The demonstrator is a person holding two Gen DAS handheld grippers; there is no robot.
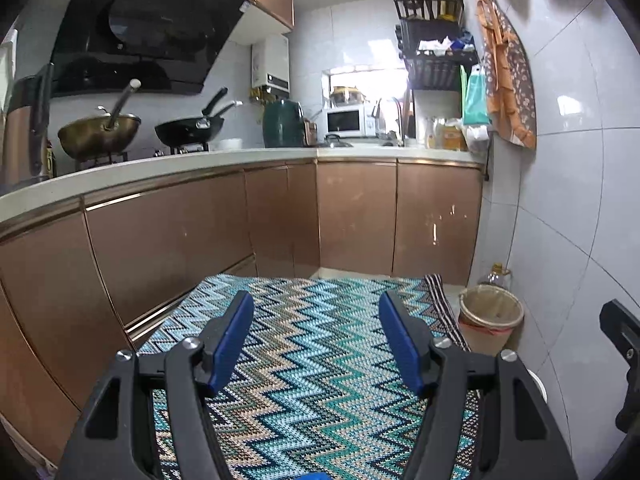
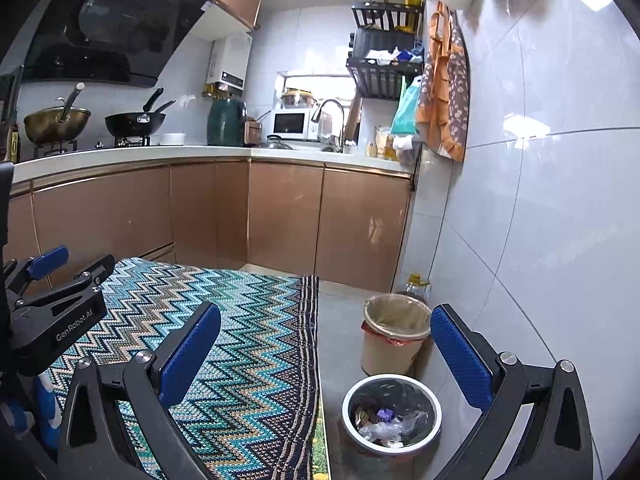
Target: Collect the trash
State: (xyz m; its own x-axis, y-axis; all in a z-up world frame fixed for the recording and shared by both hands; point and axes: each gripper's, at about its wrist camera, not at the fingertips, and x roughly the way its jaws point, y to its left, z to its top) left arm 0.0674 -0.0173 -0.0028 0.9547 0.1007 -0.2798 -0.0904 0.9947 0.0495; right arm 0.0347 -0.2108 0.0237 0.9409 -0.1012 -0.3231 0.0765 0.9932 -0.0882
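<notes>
A round metal-rimmed trash bin (image 2: 392, 416) with a black liner stands on the grey floor by the right wall; it holds wrappers and crumpled plastic (image 2: 386, 424). Behind it stands a beige bin (image 2: 396, 332) with a beige liner; it also shows in the left wrist view (image 1: 491, 316). My right gripper (image 2: 326, 344) is open and empty, held above the floor in front of both bins. My left gripper (image 1: 316, 336) is open and empty over the zigzag rug (image 1: 312, 360). The left gripper also shows at the left edge of the right wrist view (image 2: 60, 276).
Brown L-shaped cabinets (image 1: 240, 220) with a white countertop carry a wok (image 1: 100, 132), a frying pan (image 1: 188, 128), a green kettle (image 1: 282, 124), a microwave (image 1: 346, 120) and a sink tap. An oil bottle (image 2: 416, 284) stands behind the beige bin. The tiled wall (image 2: 540, 240) is close on the right.
</notes>
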